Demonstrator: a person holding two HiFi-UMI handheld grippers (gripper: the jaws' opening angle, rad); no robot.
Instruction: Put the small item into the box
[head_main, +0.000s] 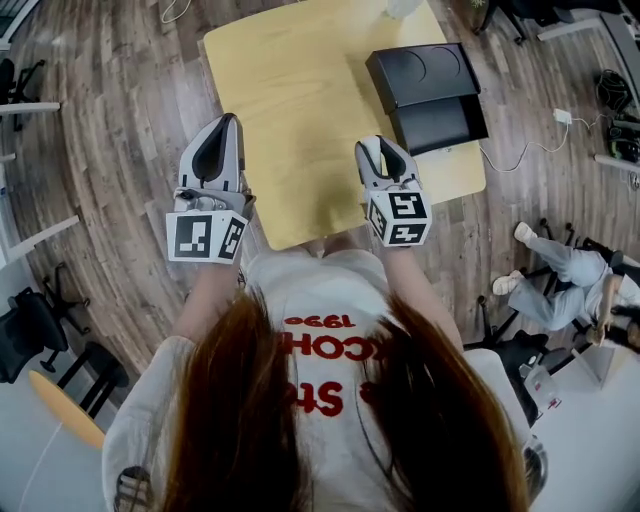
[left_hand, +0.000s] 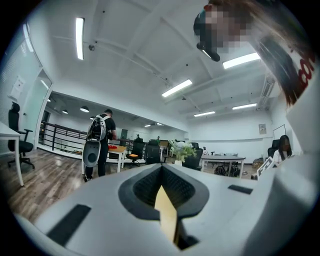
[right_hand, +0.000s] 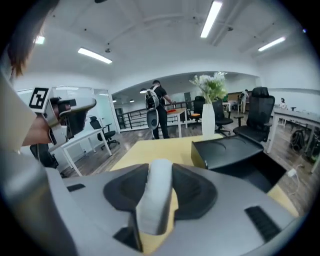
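Note:
A small white curved item (right_hand: 154, 200) sits between the black pads of my right gripper (right_hand: 160, 167), which is shut on it. In the head view this right gripper (head_main: 372, 143) hovers over the near right part of the yellow table (head_main: 290, 90). The black box (head_main: 437, 122) lies open at the table's far right, its lid (head_main: 420, 72) folded back behind it. From the right gripper view the box (right_hand: 235, 150) is ahead and to the right. My left gripper (head_main: 228, 120) is held over the table's near left edge. Its jaws (left_hand: 161, 169) are shut with nothing between them.
A white vase with flowers (right_hand: 209, 112) stands at the table's far edge behind the box. A person sits on the floor (head_main: 560, 275) to the right, near a cable and plug (head_main: 560, 117). Office chairs (head_main: 30, 325) and desks ring the table on a wood floor.

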